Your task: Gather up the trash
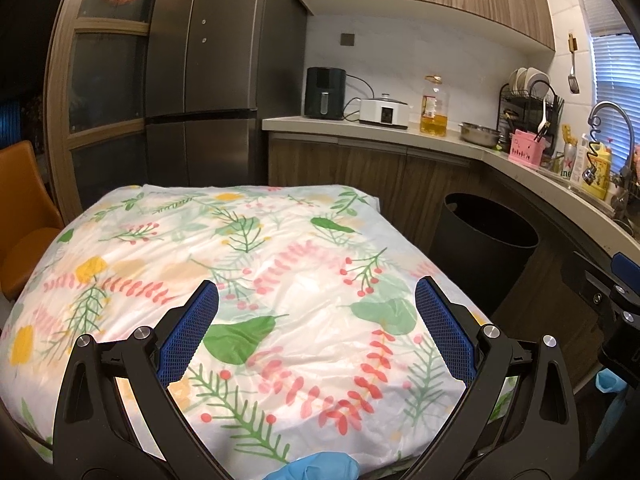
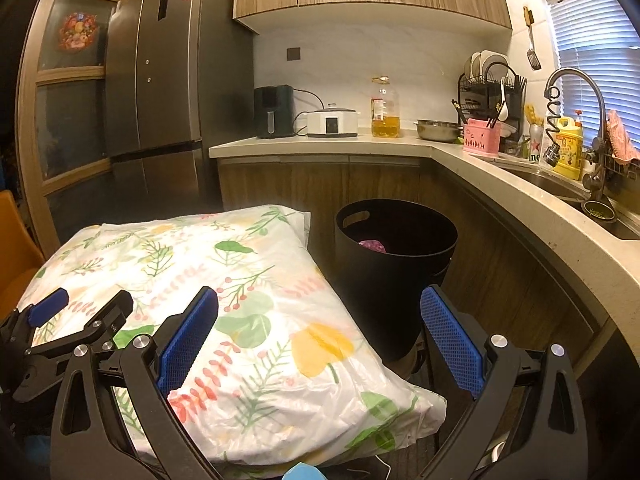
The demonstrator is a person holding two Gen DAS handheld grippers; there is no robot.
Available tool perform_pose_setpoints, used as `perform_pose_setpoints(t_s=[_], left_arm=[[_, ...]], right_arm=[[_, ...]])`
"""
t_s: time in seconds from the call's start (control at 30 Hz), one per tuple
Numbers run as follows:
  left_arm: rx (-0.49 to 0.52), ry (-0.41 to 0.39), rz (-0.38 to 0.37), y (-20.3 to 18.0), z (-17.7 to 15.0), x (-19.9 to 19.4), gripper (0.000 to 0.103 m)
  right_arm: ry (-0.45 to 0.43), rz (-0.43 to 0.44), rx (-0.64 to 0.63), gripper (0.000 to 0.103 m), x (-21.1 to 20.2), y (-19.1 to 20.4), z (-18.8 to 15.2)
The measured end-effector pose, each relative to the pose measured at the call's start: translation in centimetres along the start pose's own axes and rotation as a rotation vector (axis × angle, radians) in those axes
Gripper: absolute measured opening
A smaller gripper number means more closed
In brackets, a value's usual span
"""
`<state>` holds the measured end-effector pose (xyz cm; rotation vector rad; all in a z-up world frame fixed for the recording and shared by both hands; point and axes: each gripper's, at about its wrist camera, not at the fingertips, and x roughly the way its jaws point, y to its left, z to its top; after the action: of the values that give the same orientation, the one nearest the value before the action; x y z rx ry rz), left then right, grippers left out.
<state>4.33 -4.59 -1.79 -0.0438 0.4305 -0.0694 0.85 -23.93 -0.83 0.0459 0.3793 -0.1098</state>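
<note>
Bin [image 2: 396, 264] beyond right gripper [image 2: 320, 336], fingers apart, table [image 2: 240, 320] left

Two grippers are seen, the left gripper [image 1: 316, 312] and the right gripper [image 2: 320, 316]. One black bin [image 2: 394, 264] is counted, one table [image 2: 224, 304] under a floral cover, one oil bottle [image 2: 385, 108], one steel bowl [image 2: 438, 130], one fridge [image 2: 168, 76].

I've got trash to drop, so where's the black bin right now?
The black bin stands on the floor right of the floral-covered table, against the wooden cabinets under the counter; something pink lies inside.
</note>
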Motion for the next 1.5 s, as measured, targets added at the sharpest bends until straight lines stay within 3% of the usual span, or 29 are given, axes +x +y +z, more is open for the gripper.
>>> perform_pose_setpoints(t_s=[1.5], left_arm=[[-0.01,-0.014,-0.009,-0.02,0.19,-0.91,0.097]], right_arm=[[-0.021,-0.001,-0.007,0.097,-0.67,0.41,0.39]])
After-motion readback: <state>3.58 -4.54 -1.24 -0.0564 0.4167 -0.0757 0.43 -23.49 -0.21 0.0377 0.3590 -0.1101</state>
